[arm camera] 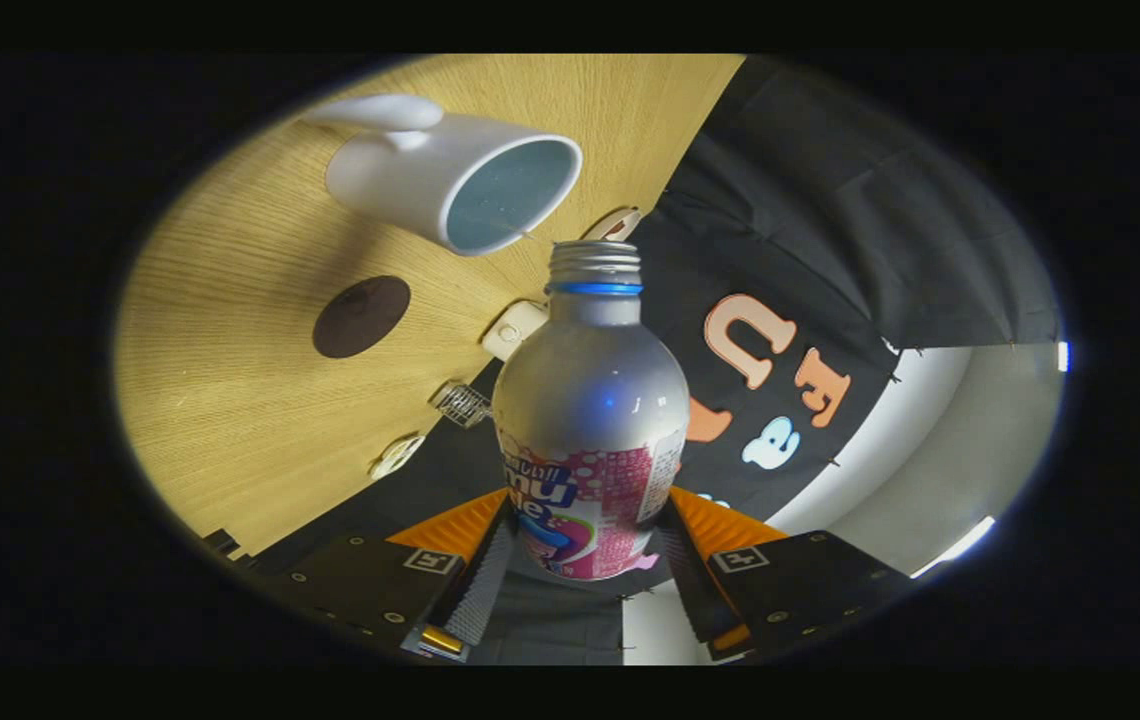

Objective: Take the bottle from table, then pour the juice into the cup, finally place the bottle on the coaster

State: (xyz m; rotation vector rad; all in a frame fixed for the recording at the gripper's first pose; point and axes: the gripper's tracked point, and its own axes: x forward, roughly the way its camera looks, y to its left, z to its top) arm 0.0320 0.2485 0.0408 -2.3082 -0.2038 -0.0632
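I am clamping my gripper [585, 545] on the silver aluminium bottle with the pink printed label [590, 430]; my 2 ridged fingers [486, 580] are pressing its lower body from both sides, spread only as wide as the bottle. Its uncapped threaded neck is pointing away from me, just short of the white ceramic cup with the pale blue inside [450, 175]. To pour well, I judge I should bring the mouth over the cup's rim, then tip slowly without loosening my grip. Off to the side on the light wooden table [220, 390] the round dark brown coaster [361, 316] is waiting.
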